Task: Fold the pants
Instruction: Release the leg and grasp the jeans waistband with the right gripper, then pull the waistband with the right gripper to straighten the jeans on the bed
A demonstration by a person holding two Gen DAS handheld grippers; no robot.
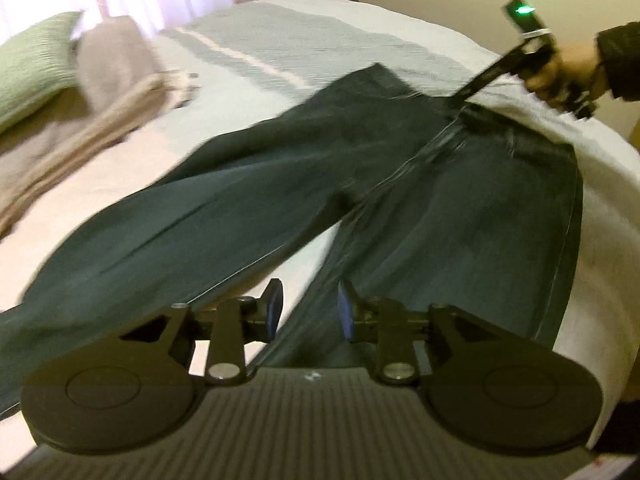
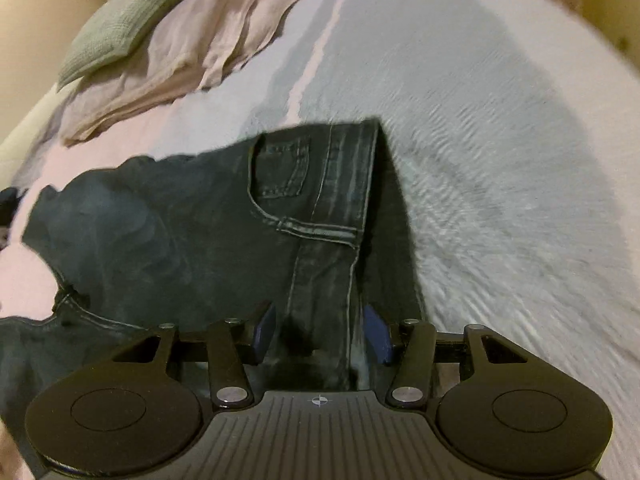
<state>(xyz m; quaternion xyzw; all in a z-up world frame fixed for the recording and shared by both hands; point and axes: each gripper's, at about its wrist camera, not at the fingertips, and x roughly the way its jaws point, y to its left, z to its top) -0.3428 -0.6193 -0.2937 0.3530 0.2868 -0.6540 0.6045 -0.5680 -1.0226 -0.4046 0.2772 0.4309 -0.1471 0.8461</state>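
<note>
On the bed, in the left wrist view, the dark pants lie spread, legs apart; the left tool hovers narrowly open and empty. In the right wrist view, the right tool straddles the waistband with no pad visibly pressing. Folding seems just begun; next comes a firm waistband pinch.

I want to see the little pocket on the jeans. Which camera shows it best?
The right wrist view: the pocket sits in plain sight with its stitching showing. In the left wrist view, the jeans are spread out whole but blurred, and no pocket can be made out.
</note>
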